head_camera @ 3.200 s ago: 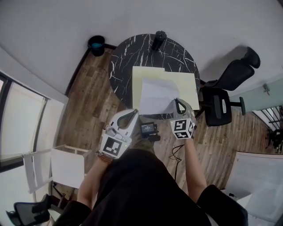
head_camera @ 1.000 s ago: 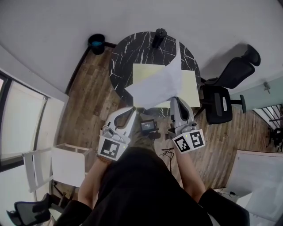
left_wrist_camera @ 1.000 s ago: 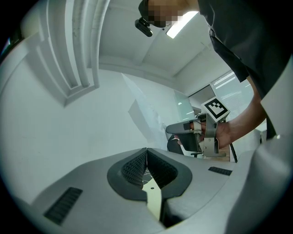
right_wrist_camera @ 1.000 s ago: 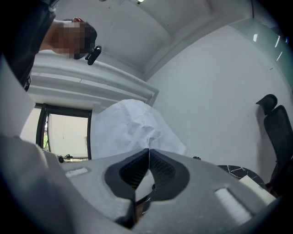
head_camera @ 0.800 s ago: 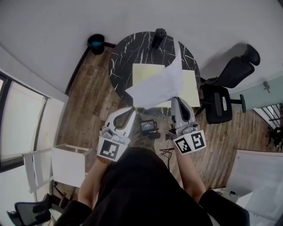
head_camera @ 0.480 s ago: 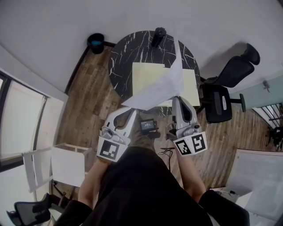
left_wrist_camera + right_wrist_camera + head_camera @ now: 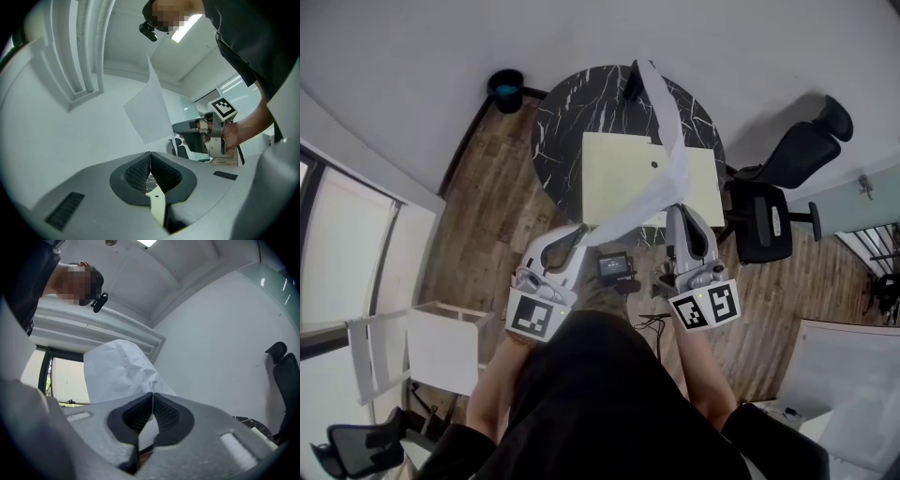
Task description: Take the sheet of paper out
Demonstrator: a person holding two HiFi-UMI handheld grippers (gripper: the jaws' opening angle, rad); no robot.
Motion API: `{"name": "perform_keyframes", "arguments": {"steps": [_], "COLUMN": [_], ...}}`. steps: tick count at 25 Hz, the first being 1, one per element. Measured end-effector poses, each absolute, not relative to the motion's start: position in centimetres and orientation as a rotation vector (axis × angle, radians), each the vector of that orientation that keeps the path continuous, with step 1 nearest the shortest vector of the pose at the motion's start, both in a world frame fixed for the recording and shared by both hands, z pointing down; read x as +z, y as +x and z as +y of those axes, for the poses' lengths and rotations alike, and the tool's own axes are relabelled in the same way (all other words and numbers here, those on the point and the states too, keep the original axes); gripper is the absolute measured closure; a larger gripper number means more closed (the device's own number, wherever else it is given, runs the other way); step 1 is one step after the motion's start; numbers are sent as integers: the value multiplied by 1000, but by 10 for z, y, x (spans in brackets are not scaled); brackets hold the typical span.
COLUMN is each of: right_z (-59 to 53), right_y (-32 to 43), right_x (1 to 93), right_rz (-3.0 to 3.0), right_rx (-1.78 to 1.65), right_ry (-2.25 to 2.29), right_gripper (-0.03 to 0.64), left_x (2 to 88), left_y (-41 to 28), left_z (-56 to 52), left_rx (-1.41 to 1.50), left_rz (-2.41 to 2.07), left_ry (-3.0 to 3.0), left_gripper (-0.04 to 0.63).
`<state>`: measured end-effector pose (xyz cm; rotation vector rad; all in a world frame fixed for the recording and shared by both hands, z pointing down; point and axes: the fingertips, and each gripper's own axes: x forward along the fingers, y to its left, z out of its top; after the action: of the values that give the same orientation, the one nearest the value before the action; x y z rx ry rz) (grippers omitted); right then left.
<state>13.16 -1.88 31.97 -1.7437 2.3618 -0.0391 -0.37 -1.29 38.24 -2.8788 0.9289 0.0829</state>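
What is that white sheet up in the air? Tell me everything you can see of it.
It is a thin white sheet of paper, wrinkled where the right tongs are pinched shut on one edge. Nothing else touches it. It hangs in the air, curving upward from the tongs, above the pale yellow folder that lies on the round black marble table. Its other edges hang free.
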Motion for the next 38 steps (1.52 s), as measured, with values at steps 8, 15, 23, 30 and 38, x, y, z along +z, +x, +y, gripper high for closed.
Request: {"name": "perform_keyframes", "arguments": {"steps": [8, 15, 23, 30, 38], "right_z": [-22, -23, -24, -22, -22], "right_y": [135, 139, 145, 145, 148], "right_x": [321, 326, 328, 330, 333], "right_rz": [2381, 2369, 2360, 2359, 2359], "right_rx": [-29, -39, -26, -17, -8], "right_ry": [-1751, -1770, -1791, -1809, -1821], "right_gripper": [615, 615, 615, 615, 615], "left_x": [386, 392, 392, 393, 396], "left_y": [-2, -1, 0, -3, -4], "left_z": [-16, -17, -19, -16, -14], "left_rx": [78, 75, 76, 59, 68], "left_rz": [976, 988, 978, 954, 980], "left_ry": [-2922, -2955, -2950, -2930, -2958], "left_gripper": [594, 594, 594, 594, 594]}}
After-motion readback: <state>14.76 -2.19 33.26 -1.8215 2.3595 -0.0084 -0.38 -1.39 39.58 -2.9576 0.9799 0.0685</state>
